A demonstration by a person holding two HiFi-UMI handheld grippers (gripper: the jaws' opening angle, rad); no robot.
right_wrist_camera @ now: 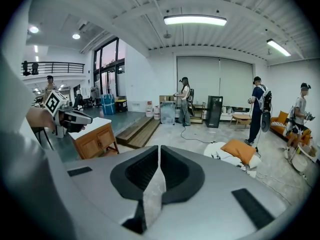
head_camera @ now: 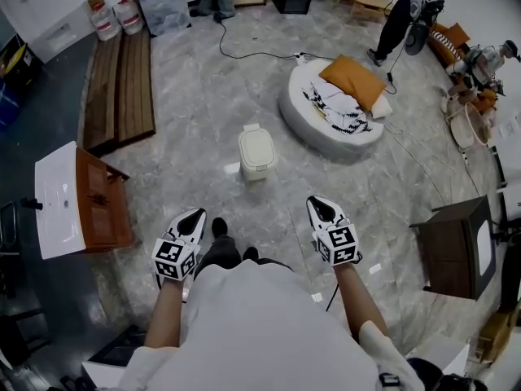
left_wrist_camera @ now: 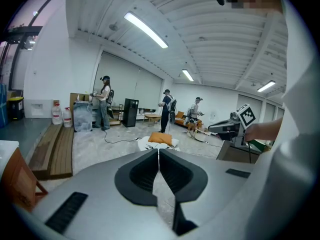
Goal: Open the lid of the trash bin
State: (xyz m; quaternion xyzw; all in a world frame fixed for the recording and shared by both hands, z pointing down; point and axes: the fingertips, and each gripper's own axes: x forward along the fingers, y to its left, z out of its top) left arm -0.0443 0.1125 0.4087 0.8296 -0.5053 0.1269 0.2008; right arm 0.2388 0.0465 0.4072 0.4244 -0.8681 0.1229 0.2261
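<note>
- Small cream-white plastic trash bin with its flat lid shut: on the grey marbled floor, well ahead of both grippers and roughly between their lines, near the round white floor cushion bearing an orange pillow.
- Closed tight, the left gripper: jaws touching, nothing between them.
- Likewise the right gripper: jaws together, empty.
- Both pointing out across the room rather than down, so no sight of the bin in either gripper view.
- Judged stage: approach only, lid untouched.
- Walk in close first, then tip one gripper down toward the near edge of the lid.
- Check the small raised tab at the far edge before committing; hinge or catch, impossible to tell from here.
- If a hinge, work from the near lip: spread the jaws just enough to pinch it, or keep them closed and hook beneath.
- Probably a light bin on a smooth floor, so brace its body with the other gripper against sliding or tipping.
- Swing the lid up in an arc about the hinge, not straight up, and avoid dragging the bin along.
</note>
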